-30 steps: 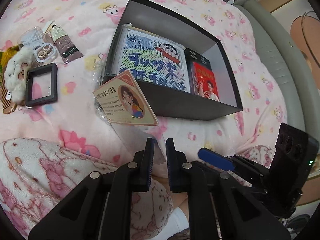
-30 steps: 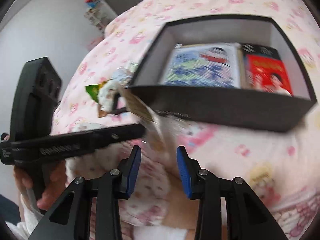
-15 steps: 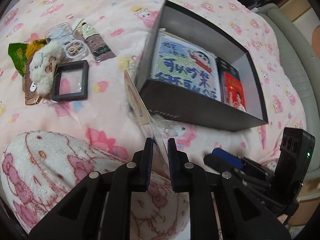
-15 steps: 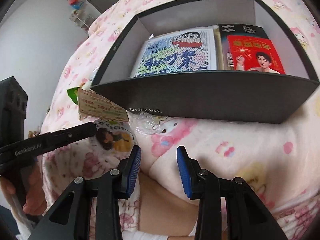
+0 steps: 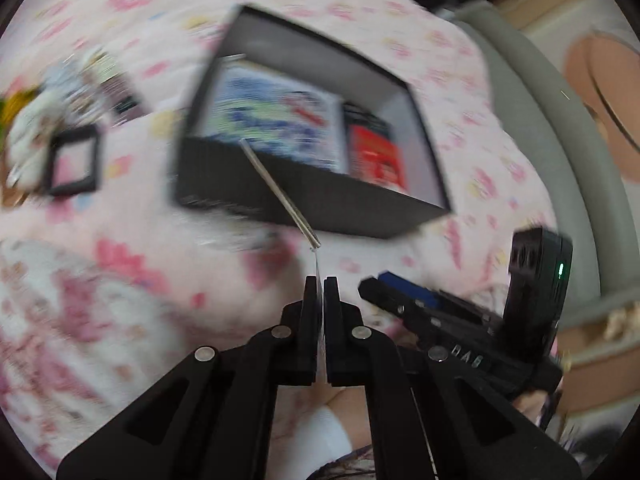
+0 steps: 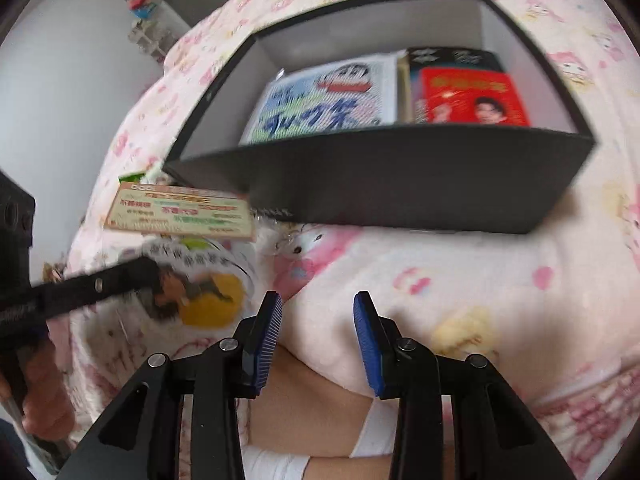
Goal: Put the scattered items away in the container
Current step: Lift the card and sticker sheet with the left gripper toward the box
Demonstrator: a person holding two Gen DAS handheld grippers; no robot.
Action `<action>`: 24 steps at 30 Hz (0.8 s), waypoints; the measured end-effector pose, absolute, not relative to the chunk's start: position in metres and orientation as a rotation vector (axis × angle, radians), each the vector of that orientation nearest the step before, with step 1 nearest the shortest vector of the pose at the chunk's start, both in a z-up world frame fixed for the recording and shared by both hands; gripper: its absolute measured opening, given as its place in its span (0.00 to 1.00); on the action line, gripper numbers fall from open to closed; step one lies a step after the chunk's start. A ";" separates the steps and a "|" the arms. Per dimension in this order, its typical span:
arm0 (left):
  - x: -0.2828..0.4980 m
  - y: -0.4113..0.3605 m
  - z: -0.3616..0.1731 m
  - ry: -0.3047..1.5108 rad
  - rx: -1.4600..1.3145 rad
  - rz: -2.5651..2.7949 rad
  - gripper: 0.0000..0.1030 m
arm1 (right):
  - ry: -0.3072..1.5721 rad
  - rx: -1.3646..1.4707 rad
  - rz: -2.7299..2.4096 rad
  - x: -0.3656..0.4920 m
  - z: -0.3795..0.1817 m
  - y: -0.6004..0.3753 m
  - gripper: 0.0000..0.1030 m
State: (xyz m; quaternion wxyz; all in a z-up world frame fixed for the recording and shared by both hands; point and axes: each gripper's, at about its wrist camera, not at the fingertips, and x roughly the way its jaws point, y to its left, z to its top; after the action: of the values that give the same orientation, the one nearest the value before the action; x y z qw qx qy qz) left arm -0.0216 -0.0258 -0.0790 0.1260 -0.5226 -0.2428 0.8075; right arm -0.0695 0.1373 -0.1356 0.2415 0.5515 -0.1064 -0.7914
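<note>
The left claw [image 5: 319, 280] points steeply down, its black jaws having just closed to a narrow slit, pinching the clear sleeve of a card [image 5: 280, 192] seen edge-on. The right claw [image 6: 317, 308] also tilts downward, its blue-padded fingers [image 6: 269, 332] parted with nothing between them. A hand [image 6: 38, 396] grips the left claw's handle.

No legible text (print too blurred)
</note>
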 end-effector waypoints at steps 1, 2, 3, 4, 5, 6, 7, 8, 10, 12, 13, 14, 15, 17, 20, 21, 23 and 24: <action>-0.025 -0.017 -0.080 -0.683 -1.507 2.331 0.00 | -0.312 1.495 -2.188 -0.068 -0.130 0.146 0.33; -0.029 -0.011 -0.083 -0.672 -1.497 2.304 0.01 | -0.325 1.481 -2.217 -0.066 -0.124 0.155 0.33; -0.035 -0.007 -0.089 -0.681 -1.498 2.269 0.01 | -0.338 1.467 -2.247 -0.064 -0.119 0.163 0.34; -0.042 -0.006 -0.099 -0.708 -1.539 2.252 0.02 | -0.352 1.458 -2.271 -0.063 -0.116 0.168 0.36; -0.049 -0.005 -0.111 -0.709 -1.611 2.259 0.02 | -0.366 1.463 -2.289 -0.062 -0.116 0.171 0.38; -0.053 -0.003 -0.120 -0.697 -1.678 2.266 0.02 | -0.363 1.482 -2.282 -0.061 -0.119 0.171 0.38; -0.058 -0.004 -0.131 -0.682 -1.770 2.279 0.05 | -0.359 1.506 -2.257 -0.059 -0.124 0.169 0.38; -0.060 -0.006 -0.138 -0.669 -1.824 2.295 0.08 | -0.371 1.530 -2.223 -0.058 -0.132 0.168 0.38; -0.058 -0.011 -0.142 -0.655 -1.863 2.314 0.12 | -0.394 1.589 -2.181 -0.058 -0.146 0.165 0.38; -0.056 -0.018 -0.141 -0.648 -1.865 2.330 0.15 | -0.366 1.642 -2.183 -0.061 -0.155 0.162 0.38; -0.056 -0.019 -0.140 -0.638 -1.873 2.343 0.15 | -0.351 1.669 -2.187 -0.062 -0.160 0.161 0.38; -0.056 -0.021 -0.138 -0.618 -1.877 2.362 0.15 | -0.344 1.684 -2.180 -0.061 -0.164 0.160 0.39; -0.055 -0.021 -0.134 -0.594 -1.882 2.388 0.16 | -0.343 1.698 -2.160 -0.062 -0.168 0.157 0.39; -0.054 -0.020 -0.126 -0.529 -1.882 2.434 0.21 | -0.330 1.714 -2.130 -0.064 -0.172 0.152 0.39; -0.055 -0.023 -0.118 -0.462 -1.873 2.470 0.27 | -0.324 1.711 -2.113 -0.074 -0.177 0.147 0.45; -0.057 -0.022 -0.118 -0.454 -1.875 2.469 0.30 | -0.333 1.709 -2.102 -0.077 -0.179 0.145 0.48; -0.060 -0.023 -0.122 -0.428 -1.907 2.470 0.30 | -0.342 1.715 -2.079 -0.083 -0.184 0.140 0.50; -0.060 -0.025 -0.128 -0.429 -1.921 2.467 0.30 | -0.347 1.705 -2.067 -0.085 -0.187 0.137 0.53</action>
State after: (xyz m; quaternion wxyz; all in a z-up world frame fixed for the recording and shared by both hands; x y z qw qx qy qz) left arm -0.0604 -0.0253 -0.1279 -0.0075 -0.6087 -0.1359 0.7817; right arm -0.0845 0.1369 -0.1865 0.2180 0.6159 -0.1253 -0.7466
